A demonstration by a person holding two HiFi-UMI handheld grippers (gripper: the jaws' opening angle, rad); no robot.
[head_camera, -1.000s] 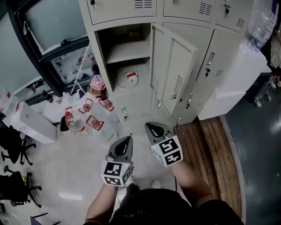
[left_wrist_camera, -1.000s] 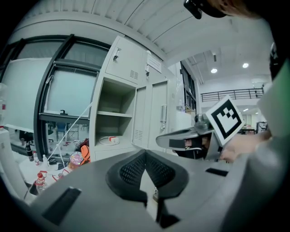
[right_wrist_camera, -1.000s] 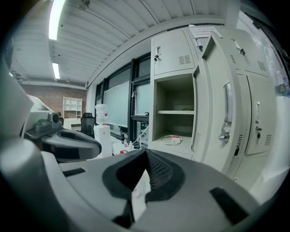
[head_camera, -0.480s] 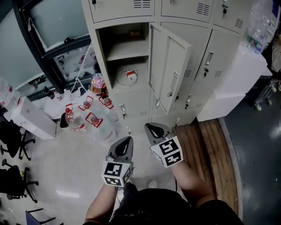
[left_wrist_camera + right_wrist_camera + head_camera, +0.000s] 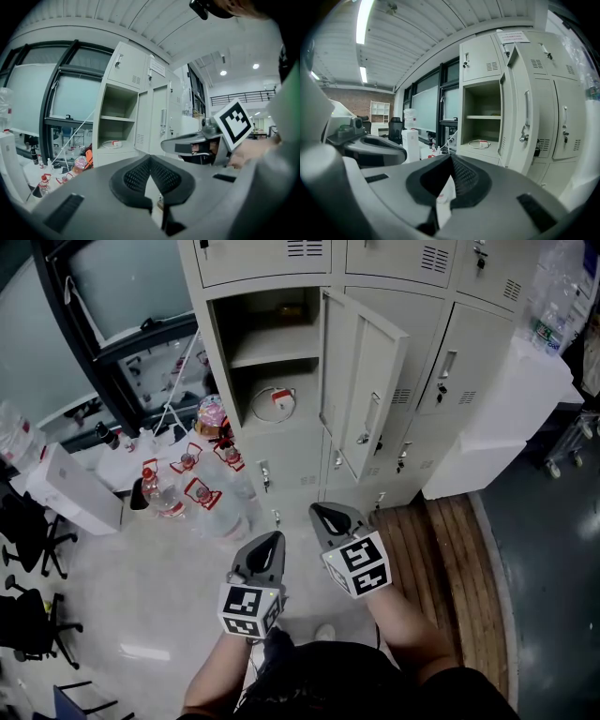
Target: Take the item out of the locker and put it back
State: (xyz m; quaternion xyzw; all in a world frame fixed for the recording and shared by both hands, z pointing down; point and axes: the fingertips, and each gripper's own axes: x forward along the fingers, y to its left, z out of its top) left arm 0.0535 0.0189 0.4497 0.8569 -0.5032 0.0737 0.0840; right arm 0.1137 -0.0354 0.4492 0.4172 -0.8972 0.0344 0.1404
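Note:
The beige locker point(image 5: 217, 352) stands open, its door point(image 5: 370, 390) swung out to the right. On its lower shelf lies a coiled white cable with a red tag point(image 5: 272, 404), which also shows in the left gripper view point(image 5: 111, 144) and the right gripper view point(image 5: 480, 144). A small dim item sits on the upper shelf point(image 5: 289, 310). My left gripper point(image 5: 274, 540) and right gripper point(image 5: 322, 513) hover side by side over the floor, well short of the locker. Both are shut with nothing between the jaws, as the left point(image 5: 150, 160) and right point(image 5: 451, 158) views show.
Several water bottles with red labels point(image 5: 187, 493) stand on the floor left of the locker. A white box point(image 5: 70, 488) and black office chairs point(image 5: 28, 540) are further left. A wooden platform point(image 5: 450, 559) and a white cabinet point(image 5: 506, 418) lie to the right.
The head view has drifted slightly, so the locker sits a little lower and to the right in the picture. Both grippers hold their place and stay shut.

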